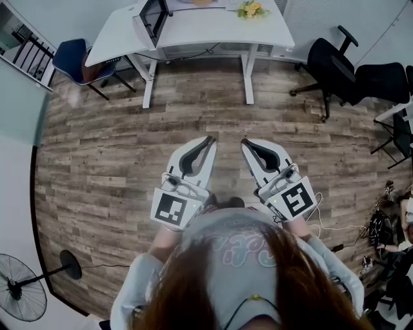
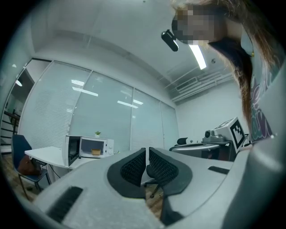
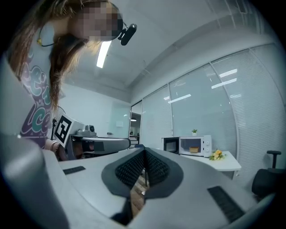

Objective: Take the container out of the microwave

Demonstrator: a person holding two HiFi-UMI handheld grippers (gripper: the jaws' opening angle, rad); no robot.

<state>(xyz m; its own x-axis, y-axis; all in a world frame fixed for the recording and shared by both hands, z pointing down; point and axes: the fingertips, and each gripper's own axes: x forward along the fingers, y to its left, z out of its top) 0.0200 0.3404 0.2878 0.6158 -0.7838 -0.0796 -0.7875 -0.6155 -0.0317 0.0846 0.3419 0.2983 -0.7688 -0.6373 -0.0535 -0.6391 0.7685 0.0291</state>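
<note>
A white microwave (image 1: 153,19) stands on the white desk (image 1: 213,29) across the room, its door swung open. In the left gripper view the microwave (image 2: 87,150) shows a small tan container (image 2: 95,152) inside its lit cavity. The right gripper view shows the same microwave (image 3: 190,145) and container (image 3: 194,149). My left gripper (image 1: 210,139) and right gripper (image 1: 245,142) are held side by side at waist height over the wooden floor, far from the desk. Both point level toward it. The jaws of each are shut with nothing between them.
A blue chair (image 1: 77,61) stands left of the desk and black office chairs (image 1: 335,61) stand to its right. Yellow flowers (image 1: 251,9) lie on the desk beside the microwave. A floor fan (image 1: 22,293) is at the lower left, and cables (image 1: 381,225) lie at the right.
</note>
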